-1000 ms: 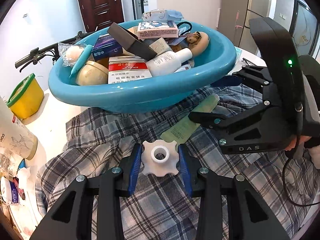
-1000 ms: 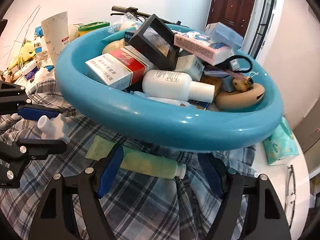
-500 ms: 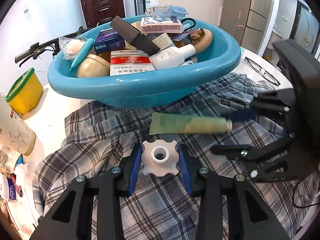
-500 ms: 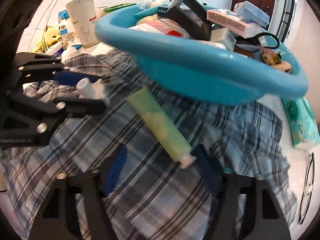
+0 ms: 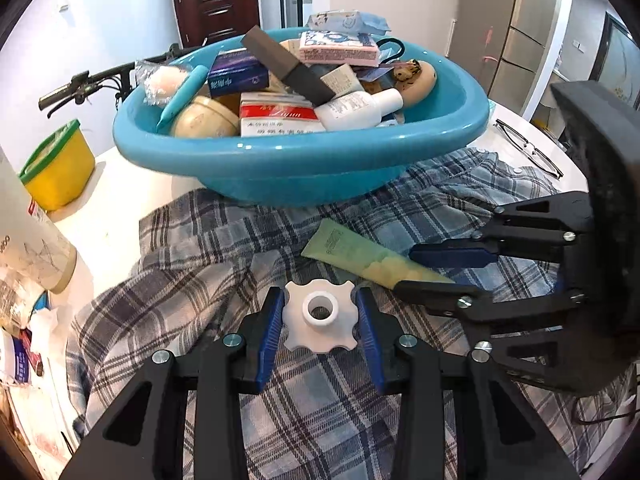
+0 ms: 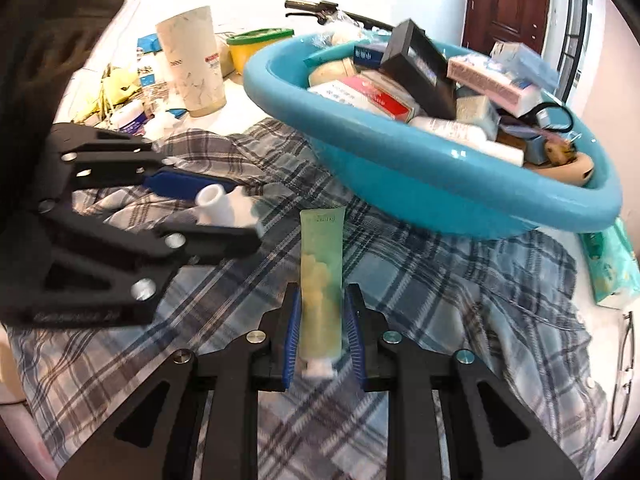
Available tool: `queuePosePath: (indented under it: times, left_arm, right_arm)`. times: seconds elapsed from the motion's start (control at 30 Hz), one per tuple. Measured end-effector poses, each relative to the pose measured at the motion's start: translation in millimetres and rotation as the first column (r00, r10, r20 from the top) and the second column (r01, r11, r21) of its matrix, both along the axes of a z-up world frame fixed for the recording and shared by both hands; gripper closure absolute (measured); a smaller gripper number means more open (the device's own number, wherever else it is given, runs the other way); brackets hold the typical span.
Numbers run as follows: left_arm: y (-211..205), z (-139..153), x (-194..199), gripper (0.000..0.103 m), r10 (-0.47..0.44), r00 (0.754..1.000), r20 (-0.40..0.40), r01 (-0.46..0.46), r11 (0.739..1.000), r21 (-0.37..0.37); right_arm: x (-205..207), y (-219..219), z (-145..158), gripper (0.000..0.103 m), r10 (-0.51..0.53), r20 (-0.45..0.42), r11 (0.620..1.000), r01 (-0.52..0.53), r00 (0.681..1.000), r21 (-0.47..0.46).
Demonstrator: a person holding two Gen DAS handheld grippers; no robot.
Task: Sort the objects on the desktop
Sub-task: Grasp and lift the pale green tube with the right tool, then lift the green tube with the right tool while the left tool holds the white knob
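Between the blue pads of the left gripper (image 5: 319, 316), in the left wrist view, sits a white star-shaped knob (image 5: 319, 314), pinched on both sides and held just above a plaid shirt (image 5: 320, 400) spread over the white desk (image 5: 120, 200). Beyond it a pale green tube (image 5: 360, 254) lies on the shirt, its capped end hidden between the fingers of the right gripper (image 5: 434, 272), which reaches in from the right edge. Behind the tube stands a blue basin (image 5: 300, 160) heaped with boxes, a white bottle (image 5: 360, 108) and a red-and-white carton (image 5: 280, 118). A yellow tub (image 5: 60, 168) with a green lid sits at the left, and a pair of glasses (image 5: 528, 148) lies on the desk to the right of the basin.

From the right wrist view, the right gripper (image 6: 323, 336) has the green tube (image 6: 321, 280) between its blue pads, with the white cap nearest the camera and the flat crimped end pointing toward the basin (image 6: 440, 184). Its jaws are closing on the tube; the pads stand against its sides, and the tube rests on the shirt (image 6: 440, 300). At the left the left gripper (image 6: 212, 208) holds the knob (image 6: 218, 210), seen side-on and slightly blurred. A tall paper cup (image 6: 192, 60) stands on the desk (image 6: 248, 108) behind it among small clutter, and a green wipes packet (image 6: 612, 268) lies at the right beside the glasses (image 6: 624, 368).
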State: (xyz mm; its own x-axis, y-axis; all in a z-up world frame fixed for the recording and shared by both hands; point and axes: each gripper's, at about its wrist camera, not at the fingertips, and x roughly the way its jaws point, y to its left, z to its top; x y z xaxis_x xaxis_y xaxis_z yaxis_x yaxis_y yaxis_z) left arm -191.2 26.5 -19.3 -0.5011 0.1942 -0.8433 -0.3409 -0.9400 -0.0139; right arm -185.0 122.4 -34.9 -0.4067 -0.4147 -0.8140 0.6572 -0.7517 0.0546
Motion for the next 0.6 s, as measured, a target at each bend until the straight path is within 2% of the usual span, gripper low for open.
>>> queuePosePath:
  times: [0.13,0.27,0.33,0.4,0.6]
  left_arm:
    - [-4,-1,3,0.064,0.008,1.0,-0.01,-0.009,1.0,-0.015]
    - [-6,-1,1,0.064,0.023,1.0,-0.008,-0.023,1.0,-0.005]
    - [-7,1,1,0.064,0.046,0.998,-0.03,-0.046,0.999,-0.015]
    - [-8,5,3,0.064,0.063,0.996,-0.058,-0.065,0.998,-0.022]
    - [-13,12,9,0.064,0.079,0.995,-0.065,-0.08,0.997,-0.009]
  right_arm:
    - [-1,1,-7,0.082,-0.019,0.029,1.0,0.019,0.999,0.001]
    - [1,6,-6,0.082,-0.043,0.013,0.999,0.043,0.999,0.0]
    - [2,5,-6,0.082,-0.109,-0.025,0.994,0.11,0.994,0.023]
    - [5,8,-6,0.082,-0.124,-0.034,0.992,0.125,0.992,0.024]
    - [19,16,10,0.082,-0.135,-0.009,0.991,0.135,0.991,-0.018]
